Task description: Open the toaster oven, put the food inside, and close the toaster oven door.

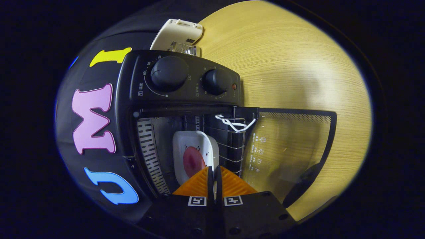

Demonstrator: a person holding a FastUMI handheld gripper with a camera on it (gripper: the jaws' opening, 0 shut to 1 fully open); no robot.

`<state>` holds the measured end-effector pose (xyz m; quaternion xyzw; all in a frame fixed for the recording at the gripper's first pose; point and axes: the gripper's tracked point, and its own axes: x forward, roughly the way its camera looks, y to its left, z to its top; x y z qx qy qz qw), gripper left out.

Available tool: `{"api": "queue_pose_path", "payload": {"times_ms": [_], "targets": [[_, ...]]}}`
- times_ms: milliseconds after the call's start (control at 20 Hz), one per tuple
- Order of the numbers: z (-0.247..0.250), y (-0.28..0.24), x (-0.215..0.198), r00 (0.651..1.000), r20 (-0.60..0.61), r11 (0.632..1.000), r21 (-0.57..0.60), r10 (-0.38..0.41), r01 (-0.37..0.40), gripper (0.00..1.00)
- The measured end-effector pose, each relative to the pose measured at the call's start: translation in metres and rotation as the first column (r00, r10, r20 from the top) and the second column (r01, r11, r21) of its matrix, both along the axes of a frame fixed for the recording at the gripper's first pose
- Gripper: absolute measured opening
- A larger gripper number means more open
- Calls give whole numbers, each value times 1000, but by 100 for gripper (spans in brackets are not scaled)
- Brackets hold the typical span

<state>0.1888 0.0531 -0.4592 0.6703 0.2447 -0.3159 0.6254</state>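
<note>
The black toaster oven [181, 83] stands on the wooden table with its glass door [289, 149] swung fully open. A white square plate [186, 141] carrying a round red piece of food [193, 161] sits in the oven cavity on the wire rack [232, 146]. My gripper [214, 181] is at the mouth of the oven. Its fingers are nearly together, pinching the plate's near rim, and a thin strip of white shows in the narrow gap between them.
Two round knobs [169, 73] sit on the oven's control panel. A white cord [234, 123] is looped on the rack's front edge. The door's dark handle [302, 186] lies over the light wooden table [282, 66]. A white appliance [177, 35] stands behind the oven.
</note>
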Motion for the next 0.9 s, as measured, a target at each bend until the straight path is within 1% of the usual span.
{"api": "queue_pose_path", "payload": {"times_ms": [150,200,350,450,550,600,650,700,800,900], "targets": [[-3,4,16,999,-14,999,1,-51,51,5],[-4,7,18,998,-24,998,-2,-57,57,5],[-10,14,16,998,-55,999,-31,-44,42,5],[-10,13,19,998,-46,999,-21,-46,45,10],[-5,12,18,998,-38,999,-20,-43,43,10],[-1,11,17,999,-31,999,-28,-39,38,19],[2,9,15,999,-32,999,-36,-36,35,24],[3,8,14,999,-29,999,-36,-27,26,24],[9,16,5,999,-30,1000,-15,19,-19,44],[20,20,-8,996,-23,996,-24,81,-82,44]]}}
